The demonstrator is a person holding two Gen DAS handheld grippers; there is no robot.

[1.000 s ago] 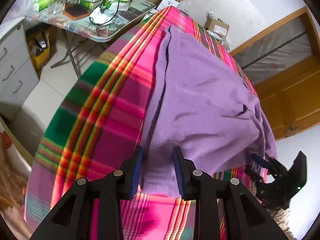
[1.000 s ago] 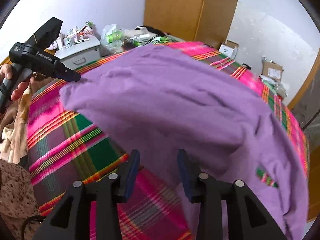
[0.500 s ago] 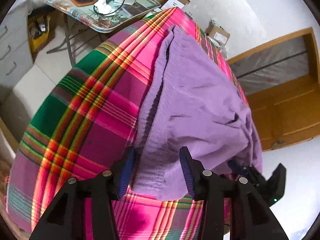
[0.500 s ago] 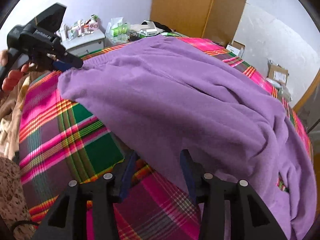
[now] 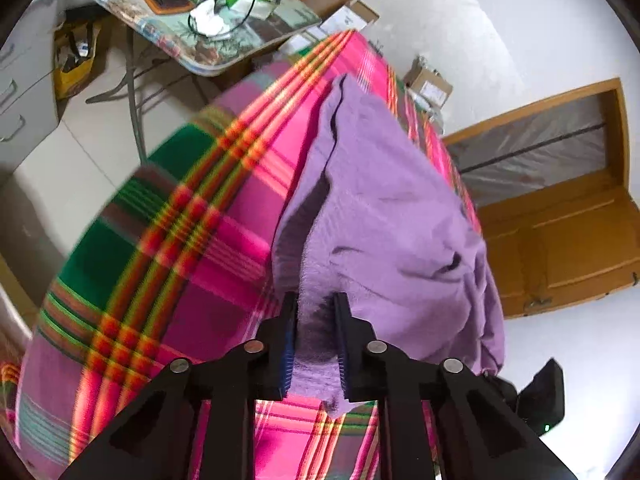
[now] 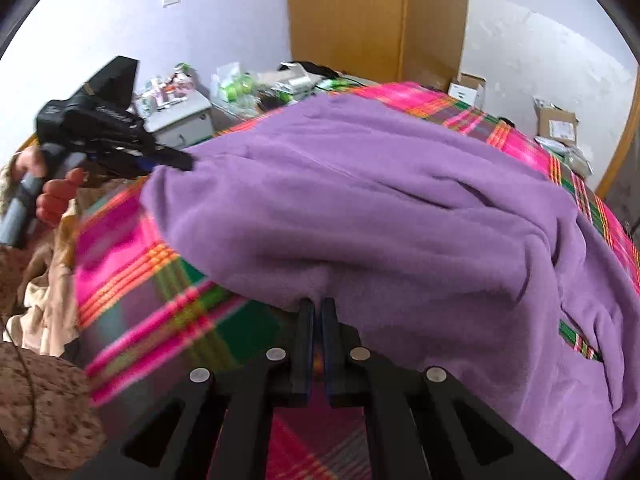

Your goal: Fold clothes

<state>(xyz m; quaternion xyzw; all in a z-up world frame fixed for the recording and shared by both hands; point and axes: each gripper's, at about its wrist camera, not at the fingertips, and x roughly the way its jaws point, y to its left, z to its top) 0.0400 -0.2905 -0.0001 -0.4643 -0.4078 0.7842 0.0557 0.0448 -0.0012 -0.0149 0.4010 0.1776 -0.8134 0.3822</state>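
Note:
A purple fleece garment (image 5: 392, 216) lies spread over a bed with a pink and green plaid cover (image 5: 180, 240). My left gripper (image 5: 314, 300) is closing its jaws on a bunched fold at the garment's near corner; the cloth fills the gap and the pads press it. In the right wrist view the same garment (image 6: 380, 200) covers the plaid cover (image 6: 132, 264). My right gripper (image 6: 317, 304) has its jaws closing nearly together, pinching the front edge. The left gripper (image 6: 176, 162), held by a hand (image 6: 56, 200), grips the far left corner.
A cluttered folding table (image 5: 192, 12) and white drawers (image 5: 20, 92) stand beyond the bed. A wooden door (image 5: 560, 232) is at the right. A wardrobe (image 6: 372, 16), cardboard boxes (image 6: 556, 124) and a beige cloth pile (image 6: 44, 304) surround the bed.
Both grippers went from open jaws straddling the garment's edge to shut on it. The cloth now bunches and lifts slightly at each pinch.

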